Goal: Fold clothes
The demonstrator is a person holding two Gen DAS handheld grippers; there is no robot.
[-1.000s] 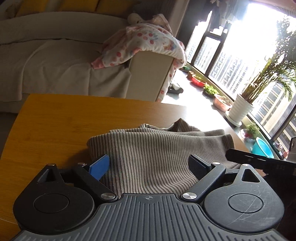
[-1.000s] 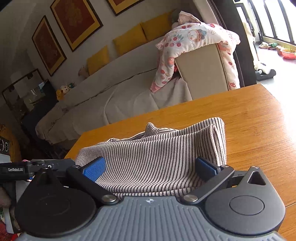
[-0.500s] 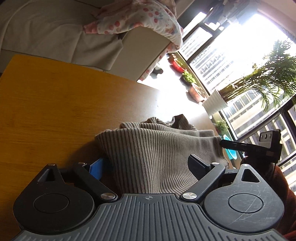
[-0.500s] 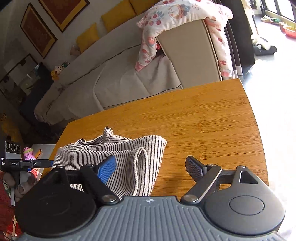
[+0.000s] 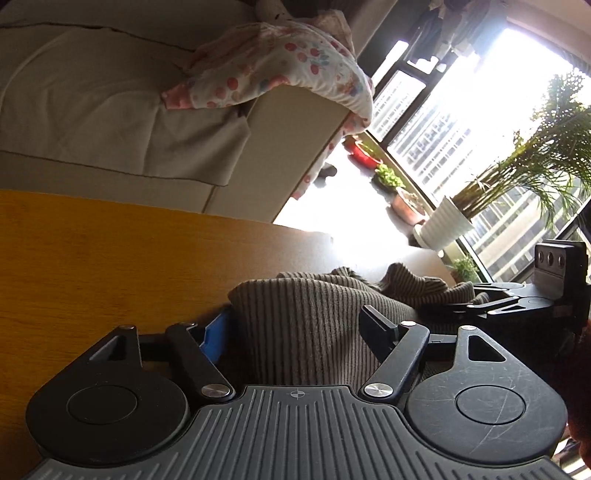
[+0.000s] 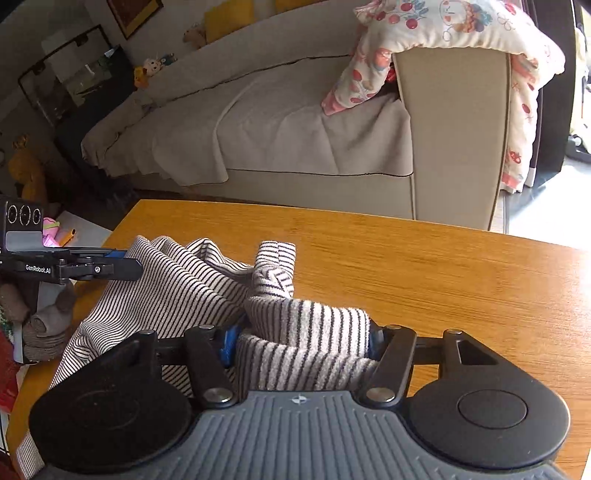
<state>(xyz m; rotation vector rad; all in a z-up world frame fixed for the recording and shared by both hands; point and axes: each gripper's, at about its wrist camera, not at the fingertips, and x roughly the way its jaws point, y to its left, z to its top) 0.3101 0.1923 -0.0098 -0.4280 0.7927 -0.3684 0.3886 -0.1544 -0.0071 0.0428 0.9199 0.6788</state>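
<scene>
A black-and-white striped knit garment (image 6: 177,288) lies bunched on the wooden table (image 6: 424,273). My right gripper (image 6: 301,341) has its fingers closed in on a thick fold of the garment at its right end. My left gripper (image 5: 295,326) has its fingers wide apart, with the garment's (image 5: 306,314) left end lying between them. Whether it pinches the cloth I cannot tell. Each gripper shows side-on in the other's view: the right one (image 5: 491,306), the left one (image 6: 74,266).
A beige sofa (image 6: 295,140) stands behind the table with a flower-print blanket (image 6: 443,33) over its arm. Potted plants (image 5: 447,225) and bowls line the bright window. Toys and clutter (image 6: 55,232) lie on the floor left of the table.
My right gripper has closed its fingers onto the garment's right end, which is now bunched up. Both grippers have tilted and moved closer together, and the cloth has gathered between them.
</scene>
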